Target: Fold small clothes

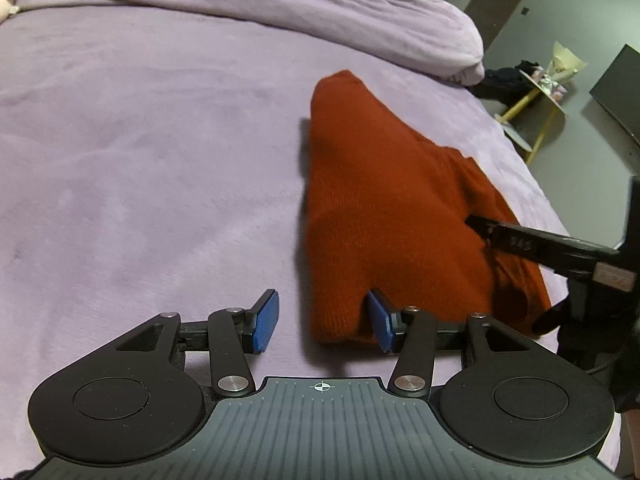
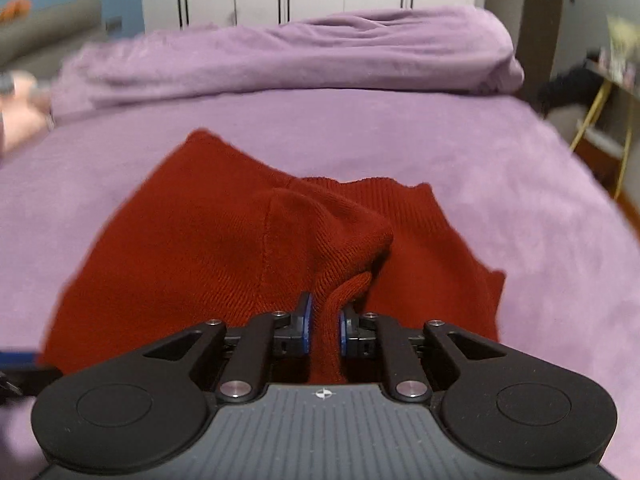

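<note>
Right gripper (image 2: 323,326), lower centre of its view: nearly closed, pads pinching a raised ridge of the red knit garment (image 2: 224,256). Left gripper (image 1: 322,322), bottom centre of its own view: half open, empty, one pad touching the garment's near edge. Garment bunched on the purple bed (image 1: 140,160), right of centre. Likely mid-fold; next, probably carrying the pinched fabric across and laying it flat.

Dim indoor light; soft shadows; fisheye bending at edges; right view motion-blurred.
</note>
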Available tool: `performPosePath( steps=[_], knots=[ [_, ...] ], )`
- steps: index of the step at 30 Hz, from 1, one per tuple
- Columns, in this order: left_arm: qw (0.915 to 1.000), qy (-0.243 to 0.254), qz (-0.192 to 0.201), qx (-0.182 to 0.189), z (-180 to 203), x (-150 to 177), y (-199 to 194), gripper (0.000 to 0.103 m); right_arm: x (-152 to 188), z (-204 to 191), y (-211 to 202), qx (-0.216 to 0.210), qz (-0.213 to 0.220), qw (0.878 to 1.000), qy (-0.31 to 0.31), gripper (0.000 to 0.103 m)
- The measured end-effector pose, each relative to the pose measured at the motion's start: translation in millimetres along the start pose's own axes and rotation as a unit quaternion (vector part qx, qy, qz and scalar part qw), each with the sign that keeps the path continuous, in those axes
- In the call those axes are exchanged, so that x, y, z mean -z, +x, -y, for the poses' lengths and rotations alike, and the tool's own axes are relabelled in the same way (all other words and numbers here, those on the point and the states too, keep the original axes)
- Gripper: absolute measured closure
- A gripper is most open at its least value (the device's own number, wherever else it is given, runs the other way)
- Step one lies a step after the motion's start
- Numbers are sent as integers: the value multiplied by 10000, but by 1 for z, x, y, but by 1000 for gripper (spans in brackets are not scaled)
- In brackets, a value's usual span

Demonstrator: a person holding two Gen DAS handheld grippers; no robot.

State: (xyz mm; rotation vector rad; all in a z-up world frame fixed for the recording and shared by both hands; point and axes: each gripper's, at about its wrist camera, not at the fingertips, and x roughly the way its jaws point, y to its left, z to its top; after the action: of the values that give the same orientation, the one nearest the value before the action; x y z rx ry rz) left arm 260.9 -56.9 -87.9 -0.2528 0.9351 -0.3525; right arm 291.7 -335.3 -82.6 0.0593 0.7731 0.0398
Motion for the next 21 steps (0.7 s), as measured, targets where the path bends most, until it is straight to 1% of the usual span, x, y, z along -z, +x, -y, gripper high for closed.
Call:
performPosePath(
  steps=[2, 3, 4, 5, 7, 8, 9, 10, 11, 12, 13, 14, 15, 16, 17, 19, 21],
  knots=[
    [10000, 60, 25, -1, 1, 0, -1, 49, -3, 15, -3, -400, -25, 9978, 524, 71],
    [10000, 92, 27, -12, 1, 0, -1, 49, -5, 21, 0, -596, -93, 9947, 827, 57],
    [9999, 104, 17, -30, 2, 0, 0, 49, -5, 25, 3, -765, -133, 9910, 1091, 52],
    [9999, 111, 9, -36, 4, 0, 0, 49, -5, 27, 7, -944, -134, 9862, 1356, 50],
    [9999, 165, -10, -38, 8, 2, -1, 49, -7, 29, 14, -1131, -166, 9792, 1678, 49],
    [9997, 223, -30, -41, 10, 4, -3, 49, -8, 25, 17, -1129, -192, 9792, 1675, 50],
    [9996, 282, -41, -29, 14, 6, -5, 48, -9, 19, 20, -1048, -222, 9823, 1534, 63],
    [9994, 348, -48, -6, 15, 9, -7, 47, -9, 9, 22, -857, -215, 9888, 1205, 80],
    [9991, 406, -77, -7, 17, 13, -8, 45, -7, -3, 20, -684, -161, 9941, 832, 91],
    [9988, 483, -125, -23, 20, 17, -8, 45, -8, -14, 17, -407, -55, 9983, 404, 92],
    [9980, 604, -185, -76, 22, 21, -5, 45, -9, -27, 10, -100, 115, 9999, -63, 92],
    [9971, 705, -220, -189, 25, 23, -3, 45, -9, -33, 3, 74, 303, 9988, -384, 92],
    [9962, 785, -218, -321, 27, 25, -1, 46, -9, -41, -9, 262, 604, 9953, -715, 93],
    [9957, 821, -186, -392, 29, 25, 0, 46, -8, -44, -20, 376, 857, 9916, -888, 93],
    [9960, 777, -160, -418, 30, 24, 1, 46, -10, -44, -29, 467, 1021, 9886, -1003, 93],
    [9976, 541, -141, -418, 30, 18, 1, 46, -8, -42, -39, 689, 1226, 9825, -1219, 93],
    [9986, 326, -169, -381, 30, 11, 3, 46, -4, -36, -40, 973, 1268, 9769, -1417, 93]
  ],
)
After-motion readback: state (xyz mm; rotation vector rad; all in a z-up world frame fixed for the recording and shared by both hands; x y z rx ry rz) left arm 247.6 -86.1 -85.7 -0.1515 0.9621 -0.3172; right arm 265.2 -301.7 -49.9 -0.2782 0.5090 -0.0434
